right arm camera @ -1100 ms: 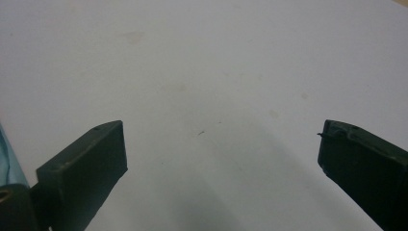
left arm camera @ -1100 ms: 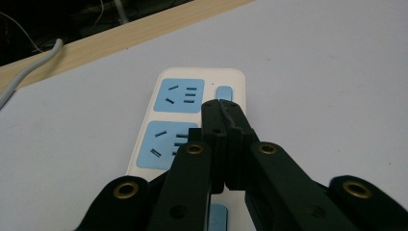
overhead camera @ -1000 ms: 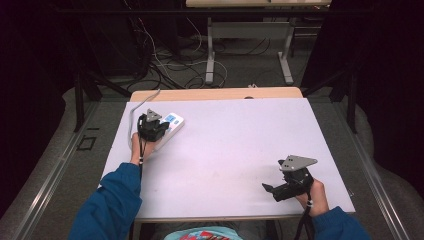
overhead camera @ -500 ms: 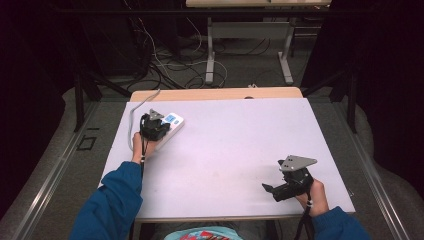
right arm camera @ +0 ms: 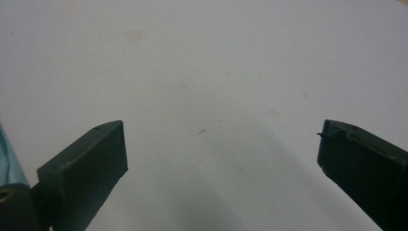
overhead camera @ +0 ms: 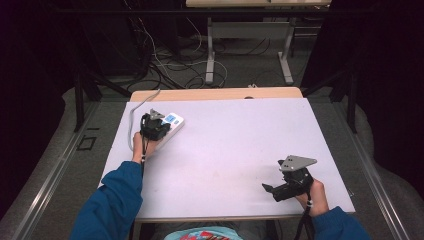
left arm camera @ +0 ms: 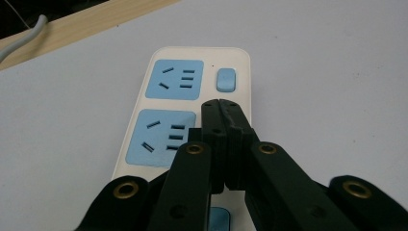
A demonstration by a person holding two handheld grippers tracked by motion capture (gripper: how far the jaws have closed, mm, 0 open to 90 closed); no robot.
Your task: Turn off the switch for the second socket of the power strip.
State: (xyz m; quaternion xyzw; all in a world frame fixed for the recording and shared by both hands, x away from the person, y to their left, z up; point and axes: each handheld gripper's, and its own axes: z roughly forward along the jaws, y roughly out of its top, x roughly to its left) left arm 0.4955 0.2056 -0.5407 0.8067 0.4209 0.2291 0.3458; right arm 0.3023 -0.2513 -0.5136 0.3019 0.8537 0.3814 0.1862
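A white power strip (overhead camera: 171, 124) with blue sockets lies near the table's far left corner. In the left gripper view the power strip (left arm camera: 192, 57) shows two blue sockets and a blue switch (left arm camera: 225, 79). My left gripper (overhead camera: 156, 125) sits over the strip, and in its own view the left gripper (left arm camera: 220, 103) has both jaws pressed together with nothing between them, tips just short of the switch. Near the front right edge my right gripper (overhead camera: 272, 189) rests low over the table; in its own view the right gripper (right arm camera: 221, 154) has its jaws spread wide above bare white surface.
A grey cable (overhead camera: 133, 115) runs from the strip off the table's left back corner. The white table top (overhead camera: 235, 140) has a wooden strip (overhead camera: 215, 94) along its far edge. Cables and desk legs lie on the floor beyond.
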